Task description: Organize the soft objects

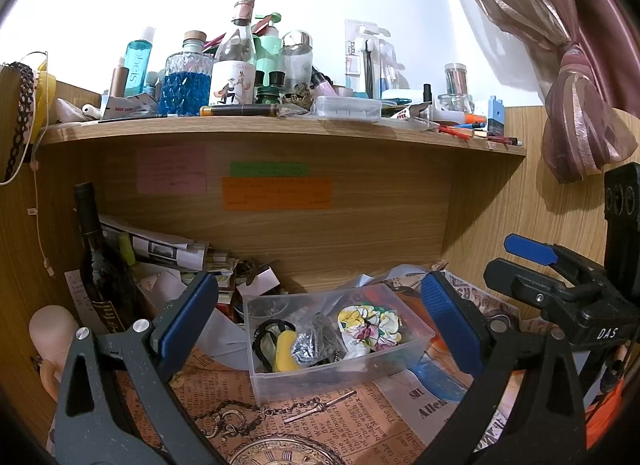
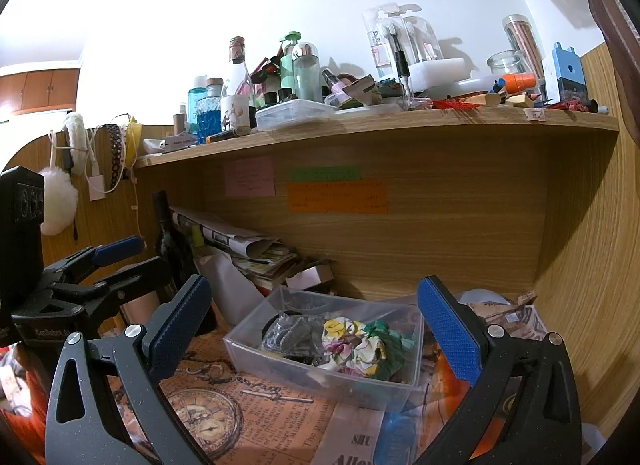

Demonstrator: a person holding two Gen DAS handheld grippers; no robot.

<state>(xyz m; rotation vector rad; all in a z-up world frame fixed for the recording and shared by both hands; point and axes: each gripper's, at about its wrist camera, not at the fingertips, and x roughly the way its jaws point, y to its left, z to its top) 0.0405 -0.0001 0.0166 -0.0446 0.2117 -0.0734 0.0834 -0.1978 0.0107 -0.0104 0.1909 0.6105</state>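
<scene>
A clear plastic box sits on the newspaper-print desk mat under the shelf. It holds soft hair ties: a floral scrunchie, a silver-grey one, a yellow one, a black band and a green one. My left gripper is open and empty, fingers either side of the box, held short of it. My right gripper is open and empty, likewise. Each gripper shows at the edge of the other's view.
A dark wine bottle and a paper pile stand left of the box. The wooden shelf above carries several bottles and jars. A curtain hangs right; white puffs hang left.
</scene>
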